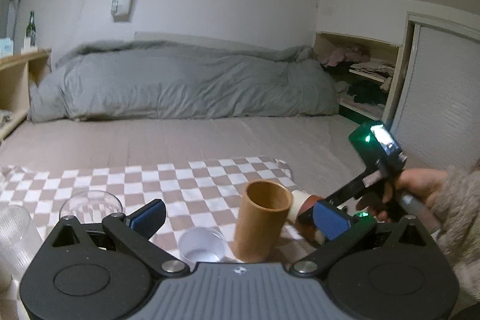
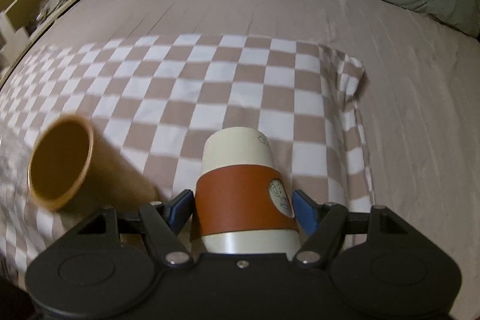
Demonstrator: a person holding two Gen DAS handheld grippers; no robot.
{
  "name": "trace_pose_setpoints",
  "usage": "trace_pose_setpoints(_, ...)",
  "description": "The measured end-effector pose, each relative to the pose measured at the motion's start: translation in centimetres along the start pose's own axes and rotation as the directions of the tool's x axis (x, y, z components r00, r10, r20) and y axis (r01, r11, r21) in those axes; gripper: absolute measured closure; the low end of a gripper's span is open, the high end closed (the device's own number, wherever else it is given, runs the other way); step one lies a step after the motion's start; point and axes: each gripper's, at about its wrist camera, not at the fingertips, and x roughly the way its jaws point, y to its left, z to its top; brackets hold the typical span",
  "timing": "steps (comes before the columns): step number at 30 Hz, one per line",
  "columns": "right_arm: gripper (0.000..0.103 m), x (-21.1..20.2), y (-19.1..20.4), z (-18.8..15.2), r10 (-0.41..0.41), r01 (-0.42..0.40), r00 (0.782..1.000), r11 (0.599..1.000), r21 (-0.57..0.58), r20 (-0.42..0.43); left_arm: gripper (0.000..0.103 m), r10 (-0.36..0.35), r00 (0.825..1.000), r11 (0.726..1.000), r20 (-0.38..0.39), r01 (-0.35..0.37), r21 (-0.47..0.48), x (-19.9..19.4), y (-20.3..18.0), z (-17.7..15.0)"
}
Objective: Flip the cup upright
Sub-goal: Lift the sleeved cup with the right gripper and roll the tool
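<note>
A cream cup with a rust-brown sleeve [image 2: 244, 191] lies between the blue pads of my right gripper [image 2: 241, 207], base pointing away from the camera; the pads stand at its sides, contact unclear. It also shows in the left wrist view [image 1: 303, 207], behind the brown cup. A brown cylindrical cup [image 1: 260, 222] stands upright with its mouth up on the checkered cloth [image 1: 192, 182], between the wide-open fingers of my left gripper [image 1: 240, 218], untouched. It appears in the right wrist view [image 2: 64, 167] at left.
A small clear plastic cup [image 1: 202, 245] stands near my left gripper. A clear glass [image 1: 90, 204] and a ribbed glass [image 1: 15, 236] stand at left. A grey duvet [image 1: 180, 80] lies at the back. Shelves stand at left [image 1: 18, 80] and right [image 1: 366, 74].
</note>
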Motion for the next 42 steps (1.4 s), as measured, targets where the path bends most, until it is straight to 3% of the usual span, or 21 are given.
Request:
trace_pose_setpoints(6, 0.030, -0.1, 1.0, -0.5, 0.001, -0.003, 1.000, 0.979, -0.204, -0.007, 0.000, 0.014, 1.000, 0.999, -0.012, -0.013, 0.045, -0.7, -0.9, -0.1)
trace_pose_setpoints(14, 0.030, 0.8, 1.1, -0.5, 0.008, -0.007, 1.000, 0.956, -0.293, 0.004, 0.000, 0.004, 1.000, 0.997, 0.020, -0.006, 0.080, -0.3, -1.0, 0.0)
trace_pose_setpoints(18, 0.030, 0.7, 1.3, -1.1, 0.016, -0.008, 1.000, 0.938, -0.346, 0.023, 0.000, -0.054, 0.999, 0.997, 0.006, 0.053, 0.064, 0.9, -0.8, 0.3)
trace_pose_setpoints(21, 0.030, 0.6, 2.2, -1.5, 0.016, -0.002, 1.000, 0.872, -0.490, 0.023, 0.001, -0.097, 0.995, 0.993, -0.017, 0.098, 0.062, 2.0, -0.9, 0.6)
trace_pose_setpoints(26, 0.030, 0.2, 3.3, -1.9, 0.057, -0.053, 0.998, 0.686, -0.726, -0.019, 0.001, -0.172, 0.982, 0.982, -0.076, 0.178, 0.070, 2.9, -0.9, 2.2)
trace_pose_setpoints(30, 0.030, 0.0, 3.3, -1.7, 0.115, -0.123, 0.991, 0.614, -0.780, -0.066, 0.001, -0.185, 0.978, 0.974, -0.092, 0.195, 0.115, 3.3, -1.1, 2.8)
trace_pose_setpoints(33, 0.030, 0.1, 3.7, -2.0, 0.113, -0.129, 0.990, 0.558, -0.820, -0.079, 0.006, -0.215, 0.970, 0.965, -0.115, 0.230, 0.129, 4.1, -1.6, 2.4)
trace_pose_setpoints(38, 0.026, -0.2, 3.6, -2.6, 0.107, -0.058, 0.994, 0.596, -0.801, 0.007, 0.011, -0.307, 0.935, 0.931, -0.177, 0.334, 0.149, 6.2, -3.2, 1.7)
trace_pose_setpoints(42, 0.019, -1.7, 2.8, -3.0, 0.106, 0.018, 0.986, 0.686, -0.727, 0.125, 0.011, -0.386, 0.906, 0.895, -0.172, 0.413, 0.166, 8.1, -4.6, 1.4)
